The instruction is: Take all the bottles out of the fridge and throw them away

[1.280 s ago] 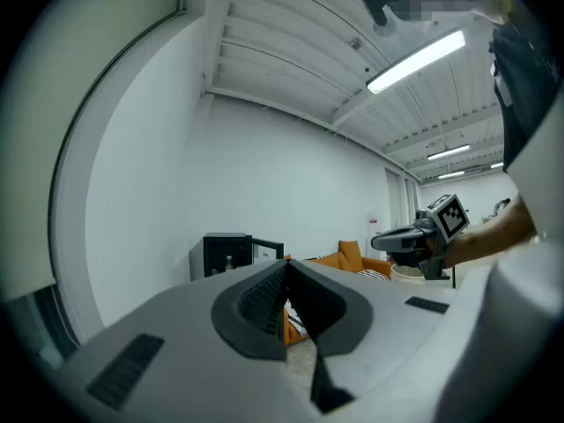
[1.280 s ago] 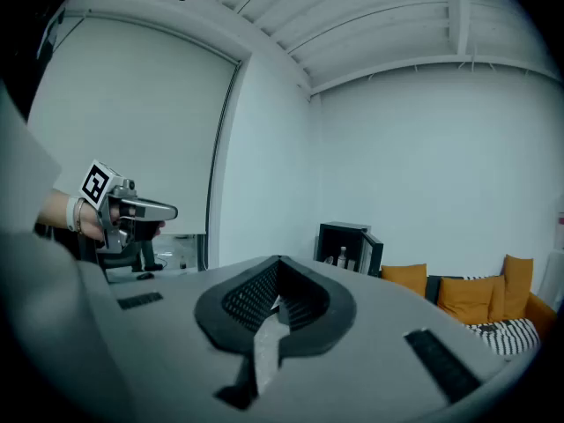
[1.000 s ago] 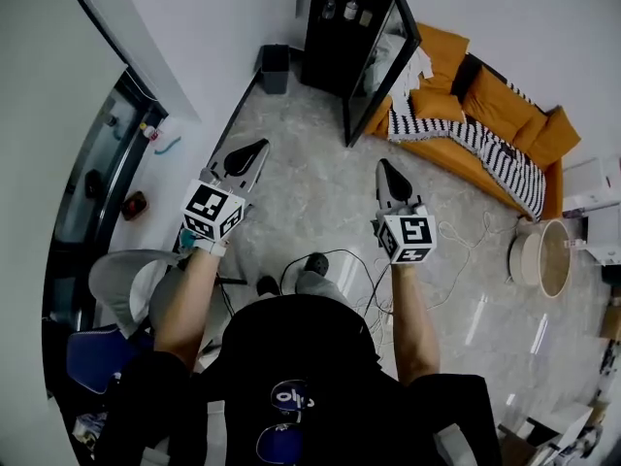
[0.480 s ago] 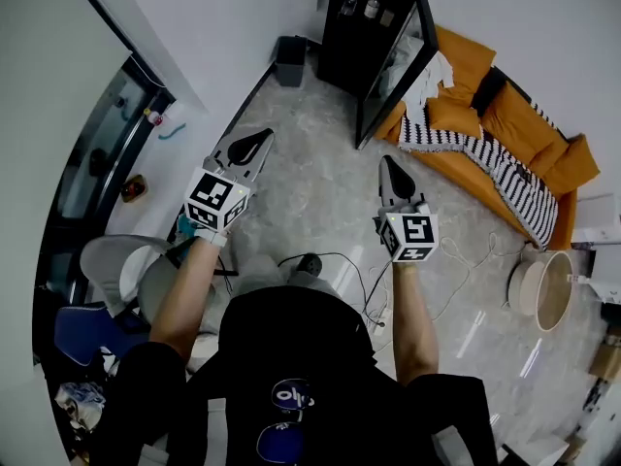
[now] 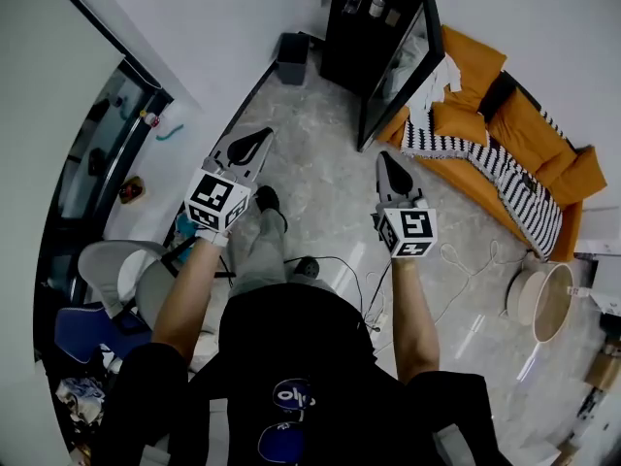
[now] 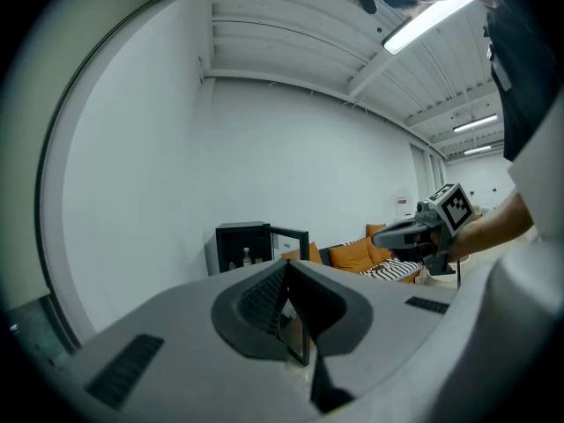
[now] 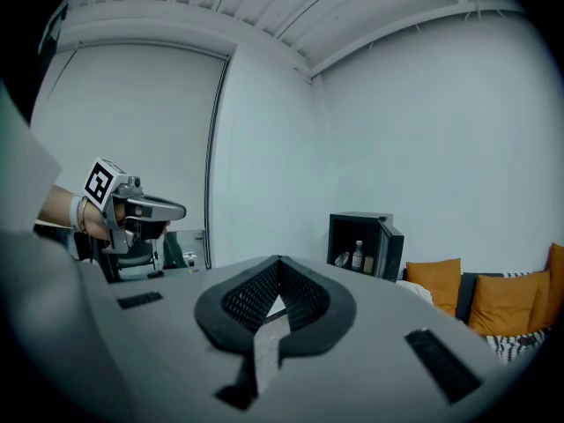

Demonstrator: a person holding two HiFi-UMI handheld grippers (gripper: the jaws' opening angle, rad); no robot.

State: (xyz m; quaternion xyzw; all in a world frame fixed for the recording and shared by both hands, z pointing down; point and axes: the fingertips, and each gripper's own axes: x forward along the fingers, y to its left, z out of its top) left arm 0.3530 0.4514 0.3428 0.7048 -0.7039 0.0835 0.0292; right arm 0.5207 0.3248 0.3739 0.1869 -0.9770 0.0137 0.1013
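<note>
A black mini fridge (image 5: 374, 22) stands against the far wall with its glass door (image 5: 400, 71) swung open. Two or three bottles (image 5: 378, 3) stand on a shelf inside; they also show in the left gripper view as bottles (image 6: 246, 256) and in the right gripper view as bottles (image 7: 358, 256). My left gripper (image 5: 262, 136) and right gripper (image 5: 385, 157) are held out level over the floor, well short of the fridge, both pointing toward it. The jaws of each meet at the tips with nothing between them: left gripper (image 6: 286, 267), right gripper (image 7: 278, 259).
A dark waste bin (image 5: 291, 58) sits by the wall left of the fridge. An orange sofa (image 5: 524, 129) with a striped blanket lies right of it. A round low table (image 5: 543, 289), a floor cable (image 5: 340, 265), a grey chair (image 5: 116, 270) and a glass door (image 5: 97, 158) are around me.
The person has stepped forward across the floor, one leg now out in front. The fridge and sofa have shifted in the head view. Both grippers stay shut and held out.
</note>
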